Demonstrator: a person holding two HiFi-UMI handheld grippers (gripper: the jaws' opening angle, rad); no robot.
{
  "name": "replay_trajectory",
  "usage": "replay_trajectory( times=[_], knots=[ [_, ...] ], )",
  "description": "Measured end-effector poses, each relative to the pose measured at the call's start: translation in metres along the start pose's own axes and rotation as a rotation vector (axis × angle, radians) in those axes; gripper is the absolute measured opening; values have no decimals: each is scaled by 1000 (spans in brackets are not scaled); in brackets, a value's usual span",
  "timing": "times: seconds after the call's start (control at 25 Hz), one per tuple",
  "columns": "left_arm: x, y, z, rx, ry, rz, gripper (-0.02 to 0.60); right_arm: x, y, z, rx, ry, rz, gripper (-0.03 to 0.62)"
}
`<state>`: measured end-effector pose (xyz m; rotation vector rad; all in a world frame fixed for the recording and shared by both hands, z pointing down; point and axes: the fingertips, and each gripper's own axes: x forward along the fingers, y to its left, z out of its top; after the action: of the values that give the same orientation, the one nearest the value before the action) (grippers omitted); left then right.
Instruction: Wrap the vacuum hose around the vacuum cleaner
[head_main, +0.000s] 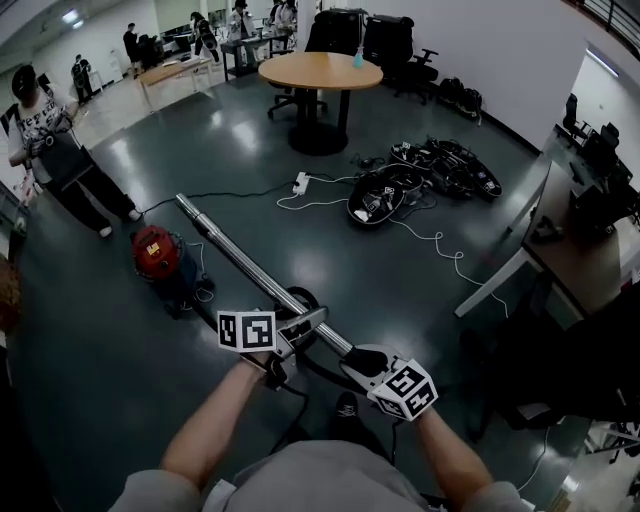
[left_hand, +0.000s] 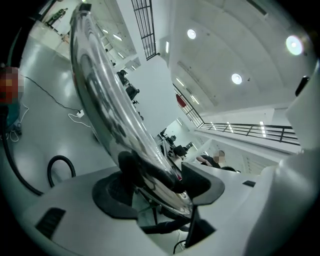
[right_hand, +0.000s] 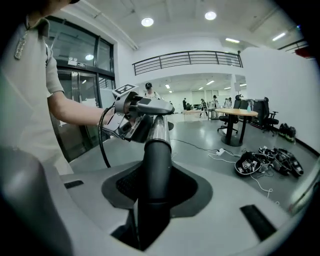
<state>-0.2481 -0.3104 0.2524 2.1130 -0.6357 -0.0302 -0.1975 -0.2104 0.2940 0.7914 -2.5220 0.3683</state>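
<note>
The red vacuum cleaner (head_main: 155, 250) stands on the dark floor, ahead and to the left. Its chrome wand (head_main: 240, 258) slants from the far left back toward me, and the black hose (head_main: 300, 298) loops under it. My left gripper (head_main: 300, 325) sits around the wand (left_hand: 100, 90) with its jaws open; the tube runs between the pads without being squeezed (left_hand: 157, 185). My right gripper (head_main: 362, 360) is shut on the wand's black handle tube (right_hand: 157, 165), which fills the gap between its pads (right_hand: 157, 185). The right gripper view shows the left gripper (right_hand: 135, 112) further up the wand.
A round wooden table (head_main: 320, 72) stands ahead, with a power strip and white cable (head_main: 300, 183) on the floor before it. A heap of black gear (head_main: 420, 180) lies to the right, a desk (head_main: 590, 260) at far right. A person (head_main: 50, 150) stands at left.
</note>
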Motion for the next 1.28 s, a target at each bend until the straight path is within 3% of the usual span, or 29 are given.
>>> replay_trajectory(
  times=[0.2,0.36,0.48,0.6,0.68,0.8,0.92,1.16,1.28],
  knots=[
    [6,17,9,-28,-13,42,288,8,-25,7,-91,45,64,137],
    [13,31,18,-49,-86,44,291,14,-53,7,-125,71,110,137],
    [12,44,20,20,-96,113,291,15,-78,5,-140,95,130,137],
    [10,51,13,140,-49,235,291,15,-97,0,-140,111,154,137],
    [9,54,13,286,4,344,291,17,-113,4,-143,110,169,137],
    [11,51,24,618,111,492,291,20,-134,18,-159,114,188,137],
    [15,42,37,932,192,570,291,24,-144,30,-169,143,203,137],
    [38,38,61,1331,346,554,291,37,-144,52,-186,212,233,137],
    [38,49,69,1566,489,523,291,49,-137,72,-234,248,237,137]
  ],
)
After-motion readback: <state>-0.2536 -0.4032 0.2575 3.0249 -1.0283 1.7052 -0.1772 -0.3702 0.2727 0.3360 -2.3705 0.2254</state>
